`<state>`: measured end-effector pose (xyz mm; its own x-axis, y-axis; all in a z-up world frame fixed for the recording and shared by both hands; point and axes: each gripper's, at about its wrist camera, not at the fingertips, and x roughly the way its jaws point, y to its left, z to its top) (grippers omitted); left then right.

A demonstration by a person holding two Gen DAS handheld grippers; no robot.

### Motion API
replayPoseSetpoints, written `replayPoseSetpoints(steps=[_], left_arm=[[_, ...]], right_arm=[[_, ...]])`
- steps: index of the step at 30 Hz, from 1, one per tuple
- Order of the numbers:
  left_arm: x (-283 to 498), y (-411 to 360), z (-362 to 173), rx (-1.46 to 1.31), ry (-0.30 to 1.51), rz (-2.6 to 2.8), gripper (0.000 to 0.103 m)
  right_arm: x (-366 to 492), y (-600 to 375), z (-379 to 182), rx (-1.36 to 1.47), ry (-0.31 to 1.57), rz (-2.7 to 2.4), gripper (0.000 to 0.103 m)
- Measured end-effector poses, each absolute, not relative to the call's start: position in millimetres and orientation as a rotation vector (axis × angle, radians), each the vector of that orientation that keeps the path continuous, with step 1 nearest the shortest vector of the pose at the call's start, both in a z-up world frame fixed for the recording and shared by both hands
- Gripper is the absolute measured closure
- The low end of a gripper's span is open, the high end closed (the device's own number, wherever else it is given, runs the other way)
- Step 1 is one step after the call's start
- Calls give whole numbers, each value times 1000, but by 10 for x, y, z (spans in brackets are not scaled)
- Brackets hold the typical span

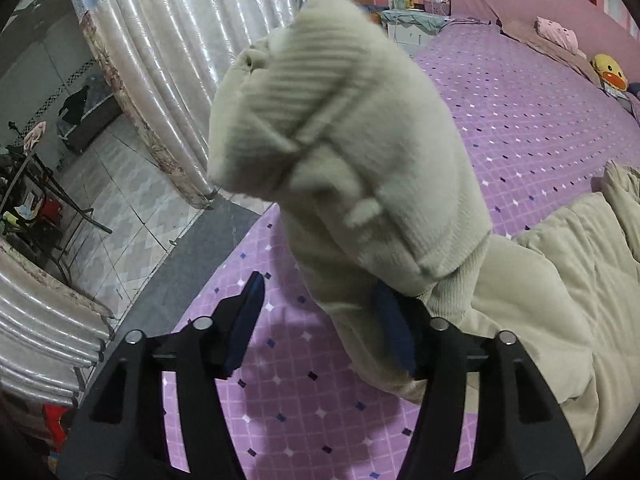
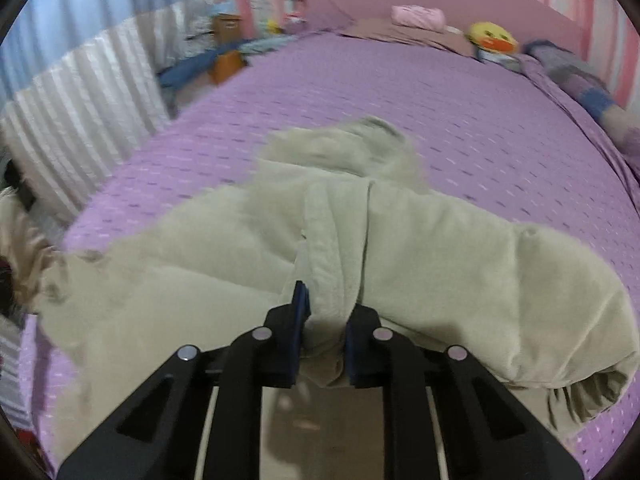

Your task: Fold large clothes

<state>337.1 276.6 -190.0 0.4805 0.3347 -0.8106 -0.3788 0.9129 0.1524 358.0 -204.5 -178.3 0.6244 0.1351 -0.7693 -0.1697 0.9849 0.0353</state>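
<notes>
A large cream fleece garment (image 2: 420,248) lies spread across the near part of a bed covered by a purple patterned sheet (image 2: 360,92). The right gripper (image 2: 324,316) has its two blue-padded fingers (image 2: 300,312) drawn in close on a thick fold or hem of the garment, which is pinched between them and runs straight up the middle of the right wrist view; the rest of the cloth fans out to both sides, bunched into a rounded heap on the right. In the left wrist view the left gripper (image 1: 320,312) stands with its fingers spread wide apart, the left pad (image 1: 248,320) over bare sheet and the right pad partly hidden behind cloth. A ribbed sleeve or cuff end of the garment (image 1: 340,152) rises blurred in front of this camera, lifted off the bed, and it drapes down beside the right pad; whether that pad touches it cannot be told. Along the far edge of the bed sit a yellow duck plush (image 1: 610,72) and a pink pillow (image 2: 418,16). Shiny pale curtains (image 1: 160,60) hang beside the bed above a tiled floor (image 1: 120,208).
</notes>
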Motion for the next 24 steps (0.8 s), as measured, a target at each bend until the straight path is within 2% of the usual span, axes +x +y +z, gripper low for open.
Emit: replayPoseSetpoints(steps=[3, 6, 8, 10, 12, 17, 24], left_arm=[[3116, 2785, -1876, -58, 973, 412, 28], [3054, 2723, -1881, -65, 966, 401, 21], [3031, 2660, -1899, -55, 974, 394, 20], [3019, 2560, -1914, -30, 979, 386, 19], [2983, 2423, -1891, -15, 972, 344, 9], [2909, 2011, -1750, 37, 934, 284, 7], [3055, 1194, -1645, 75, 940, 135, 5]], right_arm=[[3567, -1677, -1780, -68, 888, 230, 86], [3652, -1372, -2032, -126, 968, 234, 84], [3710, -1358, -2202, -122, 1036, 228, 72], [3689, -1399, -2271, -105, 1074, 239, 50], [3606, -1447, -2196, -130, 1063, 257, 35], [3362, -1765, -1888, -231, 1004, 242, 33], [3124, -2970, -1553, -245, 943, 46, 29]])
